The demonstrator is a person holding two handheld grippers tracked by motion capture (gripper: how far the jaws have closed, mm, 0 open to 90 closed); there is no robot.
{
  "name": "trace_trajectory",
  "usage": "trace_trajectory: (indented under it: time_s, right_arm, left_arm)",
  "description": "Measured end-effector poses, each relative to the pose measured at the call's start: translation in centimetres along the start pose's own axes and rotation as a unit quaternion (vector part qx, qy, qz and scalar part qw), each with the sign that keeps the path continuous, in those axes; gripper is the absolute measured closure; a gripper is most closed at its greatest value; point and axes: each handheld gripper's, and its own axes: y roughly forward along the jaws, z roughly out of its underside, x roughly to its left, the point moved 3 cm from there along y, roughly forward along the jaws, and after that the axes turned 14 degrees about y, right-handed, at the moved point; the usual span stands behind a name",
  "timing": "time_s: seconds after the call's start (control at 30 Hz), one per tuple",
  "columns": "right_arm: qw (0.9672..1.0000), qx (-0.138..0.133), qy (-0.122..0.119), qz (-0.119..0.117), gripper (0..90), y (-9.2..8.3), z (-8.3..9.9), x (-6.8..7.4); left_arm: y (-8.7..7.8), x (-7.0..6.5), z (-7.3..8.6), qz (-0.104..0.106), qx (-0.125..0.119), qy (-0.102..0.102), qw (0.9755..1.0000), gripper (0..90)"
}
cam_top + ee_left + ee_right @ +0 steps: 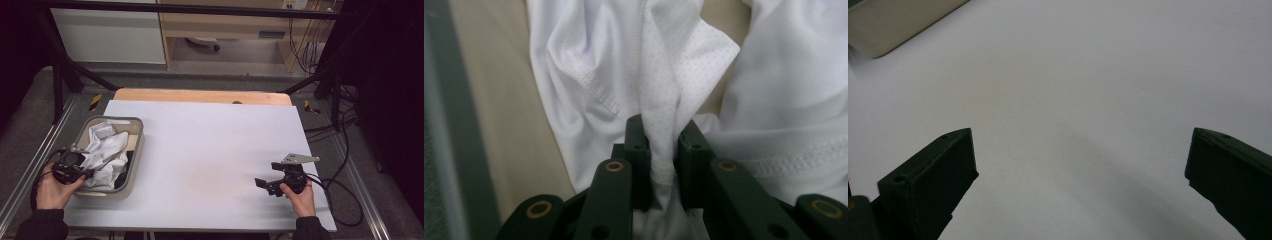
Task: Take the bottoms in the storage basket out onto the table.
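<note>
Cloth (664, 95), white and dotted, bunches between left hand-held gripper (663, 145) jaws.

Black cables (345, 165) beside white table (210, 150)

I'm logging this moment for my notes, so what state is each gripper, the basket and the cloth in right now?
left gripper: shut on a fold of the white cloth, over the basket.
right gripper: open, jaws wide apart, nothing between them, above the bare white table cover.
white cloth: crumpled, lying in the basket, one fold pinched.
basket: upright at the table's left side, holding the cloth.
</note>
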Motion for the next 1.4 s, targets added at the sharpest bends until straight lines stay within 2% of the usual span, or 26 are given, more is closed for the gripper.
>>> trace_trajectory:
  time_s: [0.03, 0.07, 0.1, 0.13, 0.17, 0.2, 0.3, 0.43, 0.47, 0.63, 0.7, 0.77, 0.8, 0.83, 0.87, 0.97, 1.0, 1.1, 1.27, 1.3, 1.33, 1.37, 1.4]
  right_arm:
    - [1.0, 0.0, 0.0, 0.0, 0.7, 0.0, 0.0, 0.0]
    - [1.0, 0.0, 0.0, 0.0, 0.7, 0.0, 0.0, 0.0]
    - [1.0, 0.0, 0.0, 0.0, 0.7, 0.0, 0.0, 0.0]
    - [1.0, 0.0, 0.0, 0.0, 0.7, 0.0, 0.0, 0.0]
    - [1.0, 0.0, 0.0, 0.0, 0.7, 0.0, 0.0, 0.0]
    - [1.0, 0.0, 0.0, 0.0, 0.7, 0.0, 0.0, 0.0]
    - [1.0, 0.0, 0.0, -0.001, 0.7, -0.1, 0.0, 0.0]
    - [1.0, -0.001, 0.002, -0.002, 0.7, -0.1, 0.0, 0.0]
    - [1.0, 0.0, 0.001, -0.001, 0.7, -0.1, 0.0, 0.0]
    - [1.0, -0.001, 0.001, -0.001, 0.7, 0.0, 0.0, 0.0]
    - [1.0, -0.001, 0.002, -0.002, 0.7, -0.1, 0.0, 0.0]
    - [1.0, -0.001, 0.001, -0.001, 0.7, -0.1, 0.0, 0.0]
    - [1.0, -0.001, 0.0, -0.002, 0.7, 0.0, 0.0, 0.0]
    - [1.0, -0.001, 0.001, -0.002, 0.7, -0.1, 0.0, 0.0]
    - [1.0, -0.001, 0.0, -0.001, 0.7, 0.0, 0.0, 0.0]
    - [1.0, -0.001, 0.002, -0.002, 0.7, -0.1, 0.0, 0.0]
    - [1.0, -0.002, 0.002, -0.002, 0.7, -0.1, 0.0, 0.0]
    - [1.0, -0.002, 0.002, -0.002, 0.7, -0.1, 0.0, 0.0]
    - [1.0, -0.002, 0.001, -0.002, 0.7, 0.0, 0.0, 0.0]
    - [1.0, -0.002, 0.001, -0.002, 0.7, -0.1, 0.0, 0.0]
    - [1.0, -0.002, 0.001, -0.002, 0.7, -0.1, 0.0, 0.0]
    - [1.0, -0.002, 0.001, -0.002, 0.7, -0.1, 0.0, 0.0]
    - [1.0, -0.003, 0.001, -0.003, 0.7, -0.1, 0.0, 0.0]
  left_arm:
    - [0.0, 0.0, 0.0, 0.0, 0.0, 0.0, 1.0, 77.8]
    - [-0.6, 0.1, -0.2, -0.004, -0.029, -0.002, 0.9996, 77.9]
    - [-0.6, 0.1, -0.2, -0.004, -0.029, -0.002, 0.9996, 78.0]
    - [-1.0, 0.0, -0.6, -0.003, -0.048, 0.001, 0.9988, 78.1]
    - [-1.0, 0.0, -0.6, -0.003, -0.048, 0.001, 0.9988, 78.2]
    - [-1.3, -0.2, -0.8, -0.005, -0.062, 0.003, 0.9981, 78.3]
    - [-1.5, -0.2, -0.9, -0.005, -0.073, 0.003, 0.9973, 78.5]
    - [-1.9, -0.1, -1.0, -0.004, -0.098, -0.004, 0.9952, 78.6]
    - [-2.2, 0.0, -1.0, -0.003, -0.11, -0.007, 0.9939, 78.6]
    - [-2.7, 0.0, -1.1, -0.001, -0.129, -0.009, 0.9917, 78.6]
    - [-3.0, -0.1, -1.3, -0.003, -0.143, -0.01, 0.9897, 78.6]
    - [-3.1, -0.1, -1.3, -0.003, -0.147, -0.011, 0.9891, 78.6]
    - [-3.3, -0.1, -1.4, -0.001, -0.157, -0.012, 0.9876, 78.6]
    - [-3.3, -0.1, -1.4, -0.001, -0.157, -0.012, 0.9876, 78.6]
    - [-3.5, -0.1, -1.5, 0.0, -0.166, -0.014, 0.9861, 78.6]
    - [-3.7, -0.2, -1.5, 0.001, -0.173, -0.013, 0.9849, 78.6]
    - [-3.9, -0.2, -1.7, -0.002, -0.183, -0.013, 0.983, 78.6]
    - [-4.2, -0.3, -1.7, 0.0, -0.189, -0.015, 0.9818, 78.6]
    - [-4.6, -0.6, -2.0, 0.001, -0.209, -0.014, 0.9778, 78.6]
    - [-4.6, -0.6, -2.0, 0.001, -0.209, -0.014, 0.9778, 78.6]
    - [-4.8, -0.7, -2.1, 0.002, -0.216, -0.015, 0.9762, 78.6]
    - [-4.8, -0.7, -2.1, 0.002, -0.216, -0.015, 0.9762, 78.6]
    - [-4.9, -0.7, -2.2, 0.004, -0.225, -0.017, 0.9741, 78.6]
